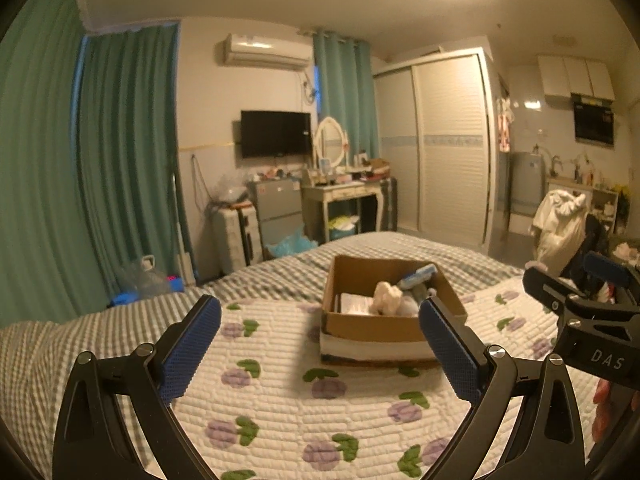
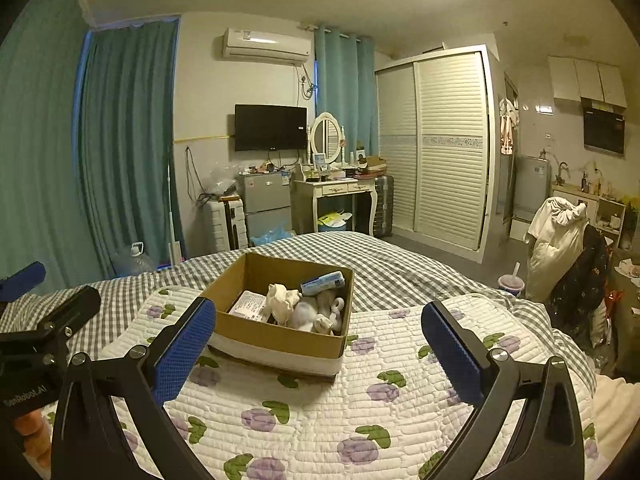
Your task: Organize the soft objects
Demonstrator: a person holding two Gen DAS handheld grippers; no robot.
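Observation:
A cardboard box (image 1: pixel 372 326) (image 2: pixel 280 338) sits on the flowered white quilt (image 1: pixel 300 400) (image 2: pixel 360 400). Inside lie cream and white soft cloth pieces (image 1: pixel 387 297) (image 2: pixel 283 303), a blue pack (image 1: pixel 416 276) (image 2: pixel 322 283) and a flat white packet (image 2: pixel 250 305). My left gripper (image 1: pixel 320 326) is open and empty, held above the quilt in front of the box. My right gripper (image 2: pixel 319 328) is open and empty, just right of the box's near side. Each gripper's body shows at the edge of the other's view.
The bed has a grey checked cover (image 2: pixel 380 256) beyond the quilt. Past the bed stand a dressing table (image 2: pixel 340 192), a small fridge (image 2: pixel 266 200), a suitcase (image 2: pixel 222 224) and a wardrobe (image 2: pixel 440 148). A chair heaped with clothes (image 2: pixel 560 240) stands at the right.

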